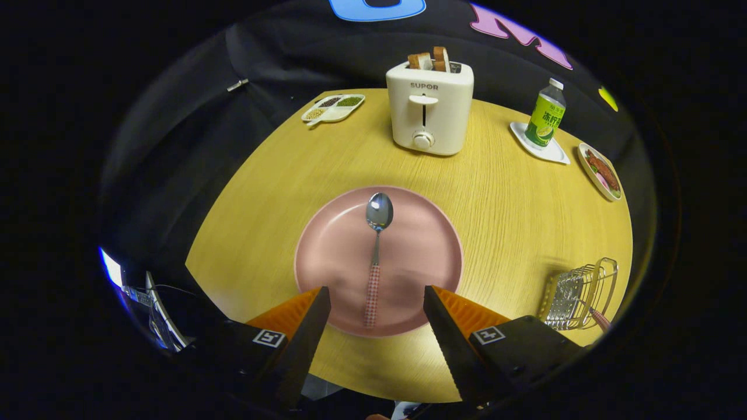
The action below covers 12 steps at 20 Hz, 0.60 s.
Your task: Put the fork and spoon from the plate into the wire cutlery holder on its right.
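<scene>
Gripper [376, 294] was wide open, nothing held. Its two fingers [312, 326] sat spread over the near rim of the pink plate [327, 251], one on each side of the spoon handle, neither touching it.

Spoon [376, 256] lay on the plate roughly along the centre line, between the fingers: checked pink handle toward the gripper, end close to the near rim, steel bowl pointing away toward the toaster. Bowl faced up and sat past the plate's middle.

Plate was on the round wooden table [513, 221], just ahead of the fingers, with its near edge partly covered by them.

Wire cutlery holder [580, 291] stood to the right of the plate, well apart from it, near the table edge and just beyond the right finger. One pink-handled utensil [600, 318] was already in it, handle sticking out toward the near side; working end was hidden in the wire, so couldn't tell whether it was the fork.

Beyond the plate: white toaster [430, 108] with two slices of toast [430, 60] standing in the slots, lever and dial facing the gripper. Left of it near the far edge, a divided white tray [332, 108] with grains or beans in its sections. Right of the toaster, a green-labelled bottle [545, 114] upright on a small white dish [540, 146]. Further right at the table edge, a plate of food [601, 172], contents too small to identify
</scene>
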### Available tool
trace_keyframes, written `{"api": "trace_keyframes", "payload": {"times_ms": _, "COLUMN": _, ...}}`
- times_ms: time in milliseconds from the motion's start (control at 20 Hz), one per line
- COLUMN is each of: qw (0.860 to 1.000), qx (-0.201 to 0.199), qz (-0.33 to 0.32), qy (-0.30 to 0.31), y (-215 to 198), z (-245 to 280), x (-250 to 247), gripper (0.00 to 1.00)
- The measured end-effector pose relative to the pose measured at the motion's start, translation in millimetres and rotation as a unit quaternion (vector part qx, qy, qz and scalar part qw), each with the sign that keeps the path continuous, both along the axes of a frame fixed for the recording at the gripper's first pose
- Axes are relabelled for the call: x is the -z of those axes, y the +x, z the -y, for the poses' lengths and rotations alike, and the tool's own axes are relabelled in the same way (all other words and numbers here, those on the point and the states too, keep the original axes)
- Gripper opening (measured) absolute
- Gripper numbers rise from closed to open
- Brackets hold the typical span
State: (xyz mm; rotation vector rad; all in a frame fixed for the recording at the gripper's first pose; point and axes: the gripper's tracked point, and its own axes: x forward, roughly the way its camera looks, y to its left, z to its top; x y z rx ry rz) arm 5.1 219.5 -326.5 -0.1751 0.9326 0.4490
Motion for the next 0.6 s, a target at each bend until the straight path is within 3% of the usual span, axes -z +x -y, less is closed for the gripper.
{"api": "trace_keyframes", "payload": {"times_ms": 400, "qw": 0.999, "qx": -0.009, "qz": -0.024, "qy": -0.036, "y": -5, "z": -5, "x": 35, "gripper": 0.99}}
{"api": "trace_keyframes", "payload": {"times_ms": 500, "qw": 0.998, "qx": -0.017, "qz": -0.028, "qy": -0.046, "y": -8, "z": -5, "x": 40, "gripper": 0.97}}
{"api": "trace_keyframes", "payload": {"times_ms": 600, "qw": 0.998, "qx": -0.02, "qz": -0.032, "qy": -0.051, "y": -9, "z": -4, "x": 45, "gripper": 0.89}}
